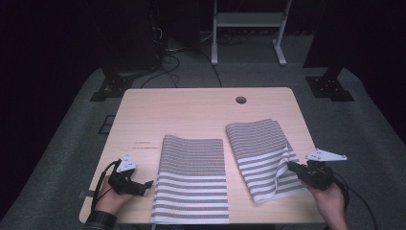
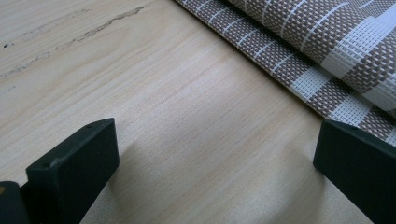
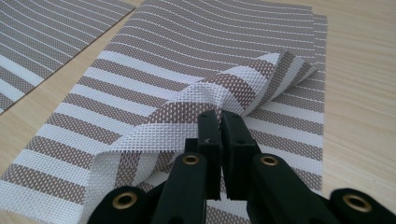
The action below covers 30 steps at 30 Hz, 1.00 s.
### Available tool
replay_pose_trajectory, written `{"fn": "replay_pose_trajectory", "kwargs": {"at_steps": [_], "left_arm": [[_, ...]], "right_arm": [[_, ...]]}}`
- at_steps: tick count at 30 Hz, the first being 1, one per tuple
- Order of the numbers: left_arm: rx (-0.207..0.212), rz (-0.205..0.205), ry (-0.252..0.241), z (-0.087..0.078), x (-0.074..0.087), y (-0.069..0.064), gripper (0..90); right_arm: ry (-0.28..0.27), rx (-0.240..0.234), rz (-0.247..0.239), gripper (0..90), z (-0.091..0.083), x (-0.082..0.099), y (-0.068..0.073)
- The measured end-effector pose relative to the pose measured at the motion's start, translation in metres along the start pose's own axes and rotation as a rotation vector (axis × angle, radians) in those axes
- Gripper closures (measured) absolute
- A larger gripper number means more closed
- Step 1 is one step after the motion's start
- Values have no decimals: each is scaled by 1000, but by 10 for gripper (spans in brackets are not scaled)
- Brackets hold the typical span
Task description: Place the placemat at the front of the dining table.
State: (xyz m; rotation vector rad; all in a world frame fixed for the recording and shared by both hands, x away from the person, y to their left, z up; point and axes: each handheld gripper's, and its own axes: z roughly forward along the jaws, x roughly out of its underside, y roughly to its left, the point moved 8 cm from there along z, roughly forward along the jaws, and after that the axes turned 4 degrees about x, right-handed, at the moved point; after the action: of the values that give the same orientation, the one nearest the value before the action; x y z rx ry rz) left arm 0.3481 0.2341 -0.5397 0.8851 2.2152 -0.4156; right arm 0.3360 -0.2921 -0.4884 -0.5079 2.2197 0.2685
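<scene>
At table's near left: left gripper point(image 1: 149, 183) resting low on the bare wood of the table point(image 1: 191, 110), jaws spread wide, nothing between them, tips pointing toward the left placemat point(image 1: 191, 179) and just short of its edge. Left placemat lying flat, near edge at the table's front. Further right, apart from it: right placemat point(image 1: 261, 153), angled, its right edge lifted and folded over. At that raised edge: right gripper point(image 1: 290, 165), jaws pinched tight on the woven fabric, holding the fold up off the layer below.
</scene>
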Motion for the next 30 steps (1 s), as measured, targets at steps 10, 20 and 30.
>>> {"fn": "replay_pose_trajectory", "kwargs": {"at_steps": [10, 20, 30], "left_arm": [[0, 0, 0, 0, 0, 0, 0], [0, -1, -1, 0, 0, 0, 0], [1, 0, -1, 0, 0, 0, 0]], "right_arm": [[12, -21, -28, 870, 15, -10, 12], [41, -39, -55, 871, 34, -15, 21], [51, -52, -87, 870, 46, -22, 33]]}}
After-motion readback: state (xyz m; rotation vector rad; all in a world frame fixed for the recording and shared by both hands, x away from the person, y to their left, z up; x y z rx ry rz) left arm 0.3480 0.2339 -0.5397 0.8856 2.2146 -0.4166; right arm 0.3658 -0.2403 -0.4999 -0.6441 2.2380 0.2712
